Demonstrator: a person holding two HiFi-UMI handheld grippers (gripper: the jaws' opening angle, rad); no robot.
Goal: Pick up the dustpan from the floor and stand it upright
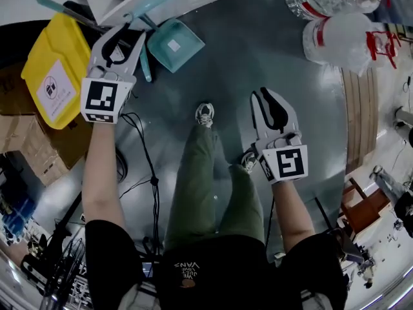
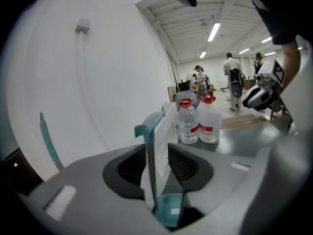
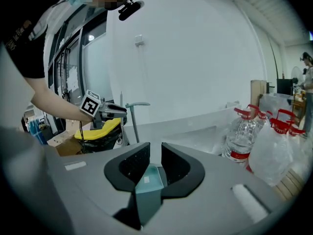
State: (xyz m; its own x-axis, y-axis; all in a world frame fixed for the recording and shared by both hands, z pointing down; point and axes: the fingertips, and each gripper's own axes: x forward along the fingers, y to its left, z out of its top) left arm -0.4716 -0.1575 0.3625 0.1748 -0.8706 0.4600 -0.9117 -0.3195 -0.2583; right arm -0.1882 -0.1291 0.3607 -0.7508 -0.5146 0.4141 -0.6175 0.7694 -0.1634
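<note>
One dustpan [image 1: 174, 44], one left tongs [image 1: 129, 34], one right tongs [image 1: 266, 95].

The floor [image 1: 258, 63] is glossy grey and runs up to a white wall [image 2: 98, 82] at its far edge. Near that edge, left of centre, a teal dustpan [image 1: 173, 44] sits with its pan on the floor. Large clear water bottles [image 1: 335, 18] with red caps crowd the far right corner. Wooden boards [image 1: 360, 115] lie along the right edge. A yellow-lidded bin [image 1: 57, 70] and cardboard boxes [image 1: 29, 144] stand at the left edge. A black cable [image 1: 153, 173] trails across the middle, beside the person's shoes [image 1: 205, 113].
</note>
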